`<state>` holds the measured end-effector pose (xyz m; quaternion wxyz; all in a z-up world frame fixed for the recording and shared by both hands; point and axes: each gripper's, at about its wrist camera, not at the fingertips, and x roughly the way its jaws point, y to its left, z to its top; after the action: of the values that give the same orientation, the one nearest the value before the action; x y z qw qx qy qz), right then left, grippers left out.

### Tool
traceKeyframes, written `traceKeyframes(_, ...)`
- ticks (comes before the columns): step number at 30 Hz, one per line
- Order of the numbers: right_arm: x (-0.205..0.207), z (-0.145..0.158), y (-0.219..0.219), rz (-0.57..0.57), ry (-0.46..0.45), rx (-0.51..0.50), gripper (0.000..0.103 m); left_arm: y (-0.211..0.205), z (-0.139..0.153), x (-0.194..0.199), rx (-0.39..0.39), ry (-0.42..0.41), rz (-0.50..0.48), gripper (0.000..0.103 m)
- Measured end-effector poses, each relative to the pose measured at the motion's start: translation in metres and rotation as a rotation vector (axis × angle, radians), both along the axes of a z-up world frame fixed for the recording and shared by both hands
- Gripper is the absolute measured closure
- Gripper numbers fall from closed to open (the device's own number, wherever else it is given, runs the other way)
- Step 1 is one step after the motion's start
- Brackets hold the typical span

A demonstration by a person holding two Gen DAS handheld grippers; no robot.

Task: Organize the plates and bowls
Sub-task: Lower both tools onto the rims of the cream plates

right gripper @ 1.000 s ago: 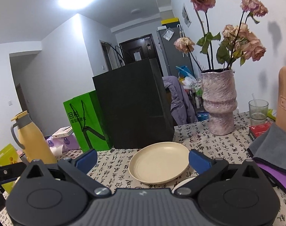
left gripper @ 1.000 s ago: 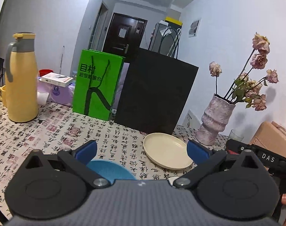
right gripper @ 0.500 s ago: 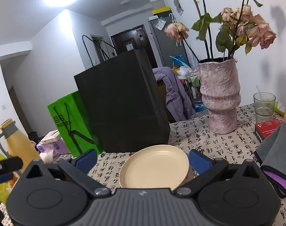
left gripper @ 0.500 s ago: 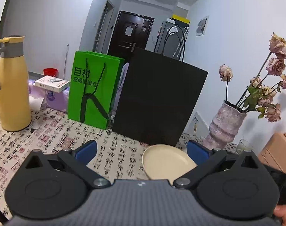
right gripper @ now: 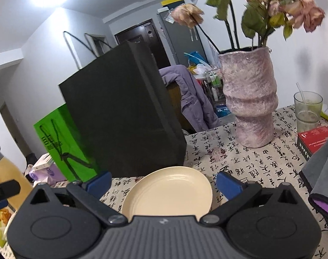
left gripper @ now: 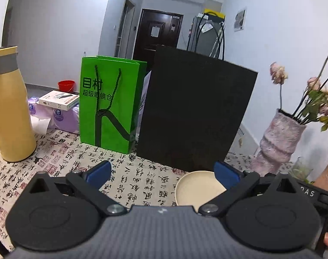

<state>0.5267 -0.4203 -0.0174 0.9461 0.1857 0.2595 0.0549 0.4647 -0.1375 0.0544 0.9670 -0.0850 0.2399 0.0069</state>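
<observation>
In my left wrist view, the left gripper [left gripper: 162, 171] has its blue fingers [left gripper: 99, 171] spread wide apart with nothing between them. The cream plate [left gripper: 197, 188] lies flat on the tabletop [left gripper: 56, 157] at lower centre-right of the frame, tucked against the right-hand finger and partly hidden by it, so it sits off my centreline. The black bag [left gripper: 194, 116] stands just behind it, the green bag [left gripper: 110, 103] to its left.

In my right wrist view, the right gripper [right gripper: 163, 183] is likewise wide apart and empty. Here the cream plate [right gripper: 170, 191] lies dead centre in the lower frame, between the two fingers [right gripper: 227, 185] and just ahead of them, its near rim hidden under the gripper body. The vase [right gripper: 248, 99] stands well to the upper right. I judge the right gripper is the better lined up; being round, the plate offers no long axis, only its near rim.
</observation>
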Motion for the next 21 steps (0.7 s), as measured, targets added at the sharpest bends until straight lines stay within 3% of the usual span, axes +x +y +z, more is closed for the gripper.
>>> traceKeyframes(4,0.020,-0.012,-0.005,-0.022,0.061,-0.021,0.000,-0.013,-0.008,0.024,0.041,0.027,0.035,0.000)
traceKeyframes(9,0.035,-0.032,-0.019,-0.029,0.151,-0.002,0.000,-0.028,-0.031,0.056,0.034,0.132,0.055,0.000)
traceKeyframes(14,0.042,-0.042,-0.026,-0.009,0.180,0.031,0.000,-0.045,-0.059,0.082,0.040,0.238,0.078,0.000)
traceKeyframes(21,0.057,-0.062,-0.029,0.019,0.240,0.085,0.000,-0.069,-0.083,0.103,0.119,0.288,0.113,0.000)
